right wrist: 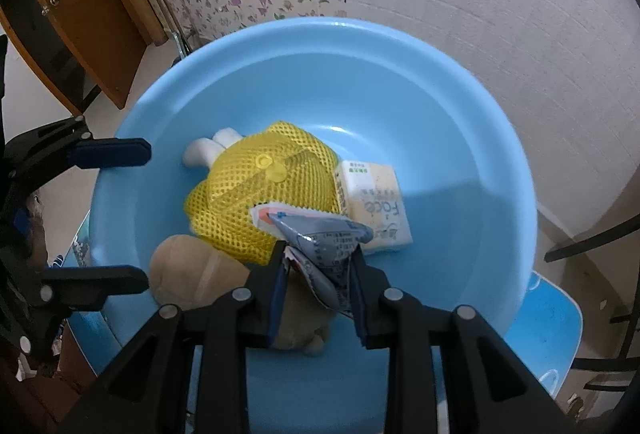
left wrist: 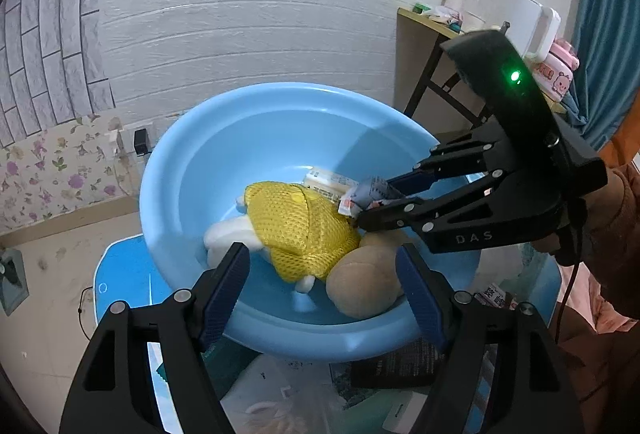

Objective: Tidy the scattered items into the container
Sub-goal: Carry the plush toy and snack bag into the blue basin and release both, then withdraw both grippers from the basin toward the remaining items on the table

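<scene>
- A light blue plastic basin (right wrist: 460,105) fills most of both wrist views and sits on a blue stool (right wrist: 548,330), whose seat shows past the rim at four o'clock in the right wrist view.
- A white plush toy in a yellow mesh garment (right wrist: 260,189) lies on the basin floor near the centre, its white limbs pointing toward ten o'clock in the right wrist view.
- A tan stuffed toy (left wrist: 368,282) rests against the near wall of the basin, touching the mesh at its lower edge; it sits at five o'clock from centre in the left wrist view.
- A cream tissue pack (right wrist: 376,205) printed with "Face" lies flat on the basin floor just beside the mesh toy, at three o'clock from it in the right wrist view.
- The right gripper (right wrist: 320,266) hangs over the basin, reaching in from three o'clock in the left wrist view, its jaws clenched on a crumpled grey-blue sachet (right wrist: 324,238) with a red and white end; the sachet sticks out ahead of the blue pads (right wrist: 276,298), above the mesh toy and the tissue pack.
- The left gripper (left wrist: 324,286) stands released over the near rim of the basin, jaws spread wide with nothing between them; its blue fingers (left wrist: 224,290) frame the tan toy and the mesh toy from above.
- A sleeve (left wrist: 616,218) shows behind the right gripper at three o'clock in the left wrist view.
</scene>
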